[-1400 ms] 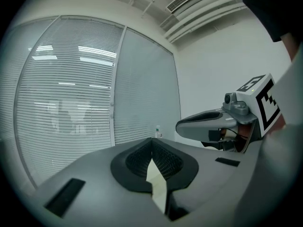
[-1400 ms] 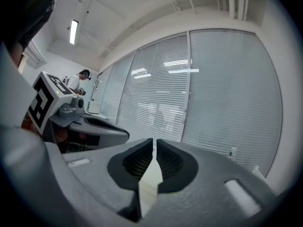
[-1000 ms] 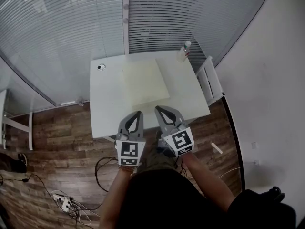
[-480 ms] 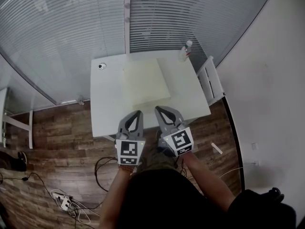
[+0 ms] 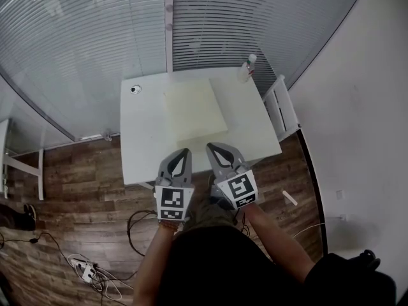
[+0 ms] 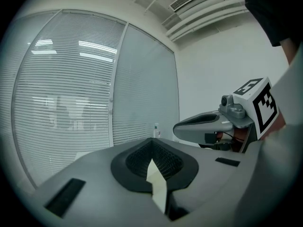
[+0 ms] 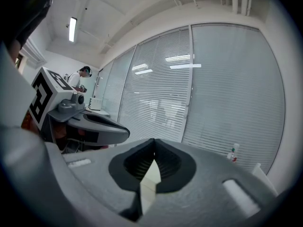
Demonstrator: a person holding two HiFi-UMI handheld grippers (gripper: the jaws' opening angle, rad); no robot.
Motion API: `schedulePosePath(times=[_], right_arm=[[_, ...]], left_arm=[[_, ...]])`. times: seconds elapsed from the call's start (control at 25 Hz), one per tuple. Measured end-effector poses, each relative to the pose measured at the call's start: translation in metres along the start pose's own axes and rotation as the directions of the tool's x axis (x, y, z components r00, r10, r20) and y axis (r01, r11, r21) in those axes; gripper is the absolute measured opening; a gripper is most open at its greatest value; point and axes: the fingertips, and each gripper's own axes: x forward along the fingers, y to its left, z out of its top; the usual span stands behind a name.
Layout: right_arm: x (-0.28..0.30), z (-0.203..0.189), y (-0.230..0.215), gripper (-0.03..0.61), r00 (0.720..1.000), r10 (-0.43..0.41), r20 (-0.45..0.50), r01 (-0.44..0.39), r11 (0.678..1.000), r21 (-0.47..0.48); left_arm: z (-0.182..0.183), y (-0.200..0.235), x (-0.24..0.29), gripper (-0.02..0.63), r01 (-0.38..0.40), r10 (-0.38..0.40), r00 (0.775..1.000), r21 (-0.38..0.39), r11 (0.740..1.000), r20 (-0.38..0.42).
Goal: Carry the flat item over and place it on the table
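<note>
Pale flat board (image 5: 194, 110) lies flat on the white table (image 5: 143, 152), touched by neither tool. Left gripper (image 5: 184, 152) and right gripper (image 5: 211, 146): jaws closed, nothing between them, side by side at the table's near edge. Placement looks done, so both sit clear of the board

A smooth, matt white surface is shown on the bench (image 5: 143, 152). The flat item (image 5: 194, 107) is seen as a pale cream sheet with a dull, even finish. The floor (image 5: 76, 171) is laid in dark, grained wood planks. The left tool (image 5: 184, 152) and right tool (image 5: 210, 146) are cased in matt grey plastic, with ribbed black pads (image 6: 137, 161).
</note>
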Motion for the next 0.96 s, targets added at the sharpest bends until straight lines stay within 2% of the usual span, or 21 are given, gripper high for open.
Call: schedulePosePath(times=[0.96], right_arm=[[0.007, -0.016, -0.001, -0.003, 1.000, 0.004, -0.030, -0.003, 0.999, 0.037]], left_arm=[[-0.009, 0.012, 0.001, 0.000, 0.009, -0.009, 1.000, -0.006, 1.000, -0.025]])
